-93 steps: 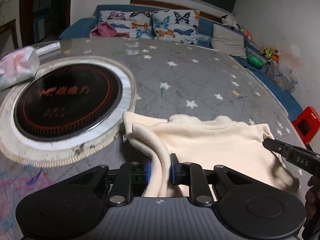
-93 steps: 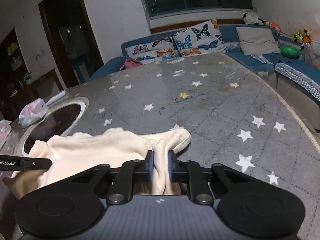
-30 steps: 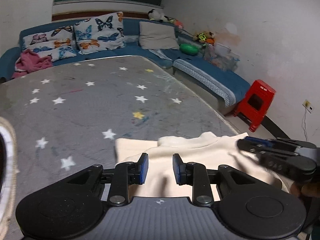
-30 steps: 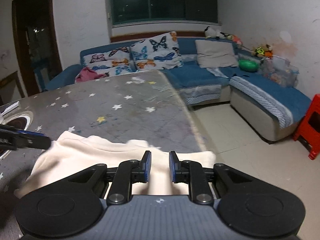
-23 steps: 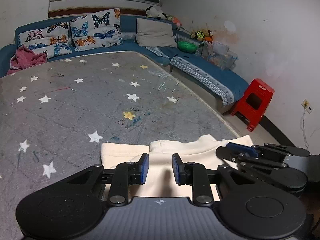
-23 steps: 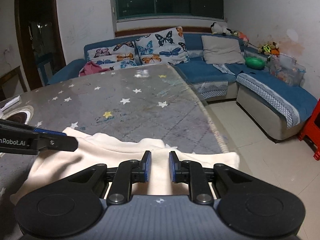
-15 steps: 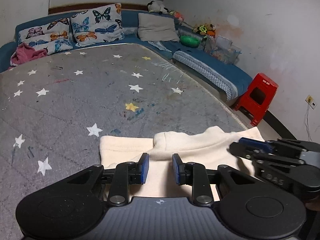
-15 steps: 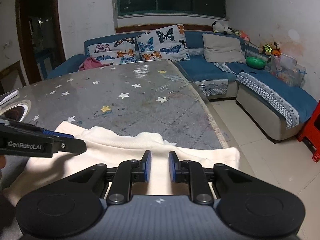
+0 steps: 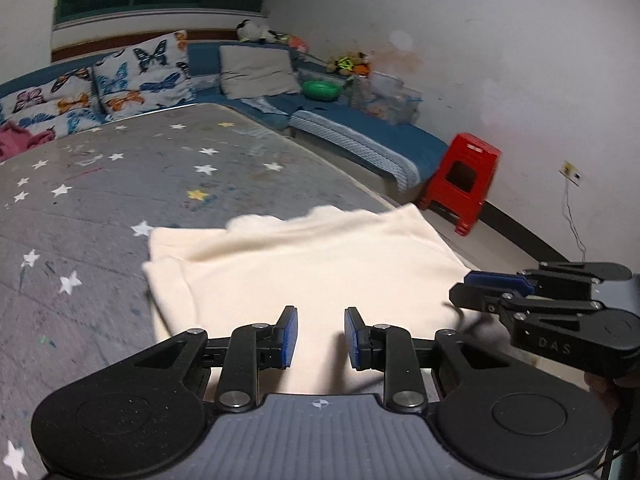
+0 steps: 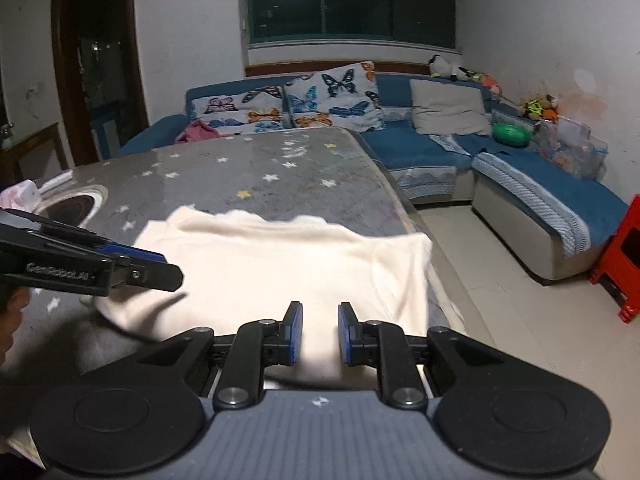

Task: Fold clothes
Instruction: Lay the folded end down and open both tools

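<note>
My left gripper (image 9: 318, 336) and right gripper (image 10: 319, 332) hover with jaws spread, pinching nothing. The cream garment (image 10: 280, 268) lies flat, partly folded, on the counter (image 10: 248, 176) toward 12 o'clock; I judge another fold or smoothing fits.

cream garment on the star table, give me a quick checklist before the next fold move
1. Left gripper open, nothing between its pads: ok.
2. Right gripper open, nothing between its pads: ok.
3. Cream garment lies flat on the table: ok at the far part, near edge hidden behind the grippers, cannot tell.
4. Garment fully on the table: not ok, its right side reaches the table edge and may overhang.
5. Grippers apart from each other: ok, one at each side of the garment.
6. Fold edges aligned: cannot tell, picture blurred.
</note>
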The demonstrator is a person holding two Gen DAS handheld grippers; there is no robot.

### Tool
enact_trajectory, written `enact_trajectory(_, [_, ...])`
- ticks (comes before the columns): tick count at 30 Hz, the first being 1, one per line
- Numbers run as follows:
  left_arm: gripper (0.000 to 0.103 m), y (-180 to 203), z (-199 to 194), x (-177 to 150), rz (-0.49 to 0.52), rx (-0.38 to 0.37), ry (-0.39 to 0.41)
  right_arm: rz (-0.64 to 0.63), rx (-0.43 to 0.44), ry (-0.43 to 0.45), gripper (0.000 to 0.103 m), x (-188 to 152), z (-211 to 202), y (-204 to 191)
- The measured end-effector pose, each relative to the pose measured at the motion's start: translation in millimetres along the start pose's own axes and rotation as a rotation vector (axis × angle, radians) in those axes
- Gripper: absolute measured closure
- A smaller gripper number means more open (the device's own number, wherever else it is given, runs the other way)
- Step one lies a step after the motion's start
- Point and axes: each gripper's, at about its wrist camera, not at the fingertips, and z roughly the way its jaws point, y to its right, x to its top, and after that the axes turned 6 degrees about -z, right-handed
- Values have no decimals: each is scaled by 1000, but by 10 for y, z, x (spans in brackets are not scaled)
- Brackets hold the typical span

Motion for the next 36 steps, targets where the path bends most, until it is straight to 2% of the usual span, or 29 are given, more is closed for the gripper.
enact_trajectory(7, [76,110,70,-127,27,-12,-16,34,-21,-36,86,-225,18,69])
enact_trajectory(12, [76,99,-13,-126,19,-6,-3,13,-27,-17,86,-193,-46,19])
enact_trajectory(17, [76,26,-187,-162,-6,22,29,-16,8,-6,85,-148,38,-140])
enact_trajectory(26, [74,-69,-257,-217,-41,54,11,-64,67,10,81,-80,184,-413])
enact_trajectory(28, [73,-84,-268,-228,-50,60,7,-64,64,12,79,-79,163,-423])
enact_trajectory(32, [65,-115,-290,-249,-67,70,-2,-64,58,16,67,-78,120,-443])
enact_trajectory(36, [58,-124,-322,-268,-78,79,-6,-64,52,21,63,-76,78,-463])
